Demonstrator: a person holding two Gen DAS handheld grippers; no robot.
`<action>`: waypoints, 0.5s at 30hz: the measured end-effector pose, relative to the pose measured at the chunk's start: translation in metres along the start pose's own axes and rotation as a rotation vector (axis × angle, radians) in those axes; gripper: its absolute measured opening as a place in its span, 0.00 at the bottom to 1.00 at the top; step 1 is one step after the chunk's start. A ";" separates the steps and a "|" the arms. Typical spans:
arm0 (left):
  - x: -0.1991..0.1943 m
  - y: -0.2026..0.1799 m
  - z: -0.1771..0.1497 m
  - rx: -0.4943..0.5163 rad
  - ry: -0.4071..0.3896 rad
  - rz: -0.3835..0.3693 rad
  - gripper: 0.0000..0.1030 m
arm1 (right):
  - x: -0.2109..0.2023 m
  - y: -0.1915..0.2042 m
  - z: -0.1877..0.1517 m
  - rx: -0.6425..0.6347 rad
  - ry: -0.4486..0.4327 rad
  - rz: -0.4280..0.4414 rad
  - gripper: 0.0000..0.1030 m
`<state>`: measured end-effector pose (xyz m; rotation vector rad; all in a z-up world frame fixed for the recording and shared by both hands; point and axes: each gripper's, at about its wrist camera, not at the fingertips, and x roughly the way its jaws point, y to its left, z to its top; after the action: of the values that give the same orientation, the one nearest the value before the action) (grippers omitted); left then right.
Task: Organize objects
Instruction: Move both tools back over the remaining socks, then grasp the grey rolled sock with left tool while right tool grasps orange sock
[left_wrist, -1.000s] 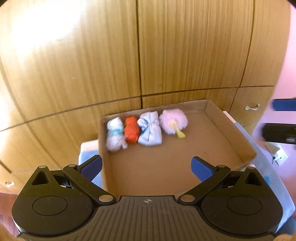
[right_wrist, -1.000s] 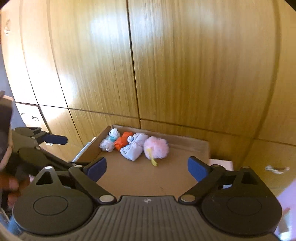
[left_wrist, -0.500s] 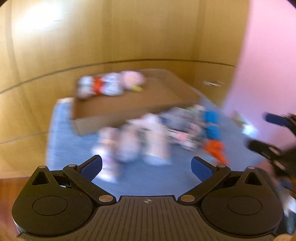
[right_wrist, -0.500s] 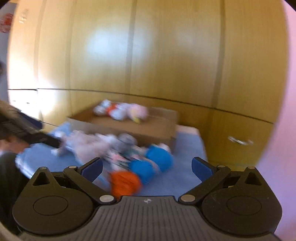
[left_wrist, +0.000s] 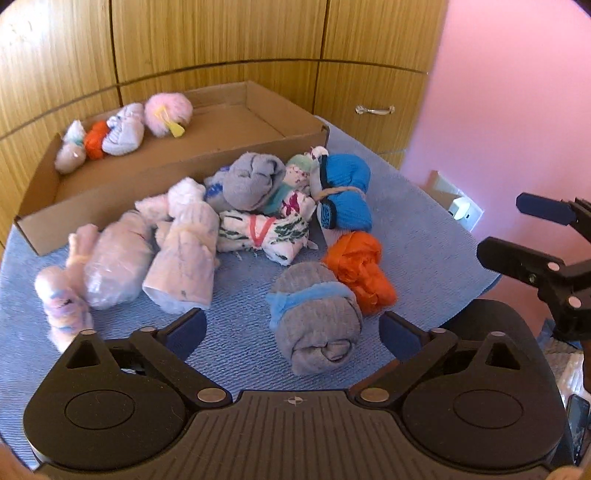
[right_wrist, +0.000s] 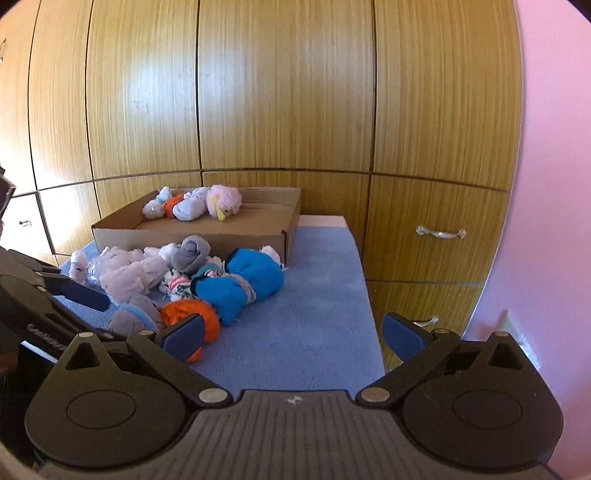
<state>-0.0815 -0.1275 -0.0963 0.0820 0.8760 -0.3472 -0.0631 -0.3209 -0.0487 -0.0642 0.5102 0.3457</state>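
A tall wooden wardrobe wall (right_wrist: 280, 92) fills the background, with a pink wall (left_wrist: 509, 92) to its right. In front lies a blue terry towel (right_wrist: 314, 321), and on its far end sits a shallow brown cardboard box (left_wrist: 110, 192) holding four rolled sock bundles (left_wrist: 118, 134) in a row along its far side. A loose heap of rolled socks (left_wrist: 229, 221) lies on the towel just before the box. The left gripper (left_wrist: 291, 326) is spread wide, its jaws closing slightly around a grey rolled sock with a blue band (left_wrist: 317, 321), the pads not touching it. The right gripper (right_wrist: 291, 330) is spread wide with nothing between its fingers, beside an orange sock bundle (right_wrist: 184, 312).
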 end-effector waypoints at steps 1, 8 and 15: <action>0.000 0.001 0.000 -0.007 0.003 -0.002 0.92 | 0.000 0.000 0.000 0.004 0.001 0.008 0.96; 0.002 0.002 -0.002 -0.023 -0.004 -0.025 0.69 | 0.009 0.006 -0.001 0.011 0.020 0.057 0.87; -0.003 -0.001 -0.004 -0.015 -0.015 -0.053 0.54 | 0.018 0.017 0.001 0.012 0.044 0.104 0.83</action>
<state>-0.0859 -0.1268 -0.0966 0.0425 0.8667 -0.3906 -0.0537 -0.2993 -0.0564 -0.0342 0.5602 0.4439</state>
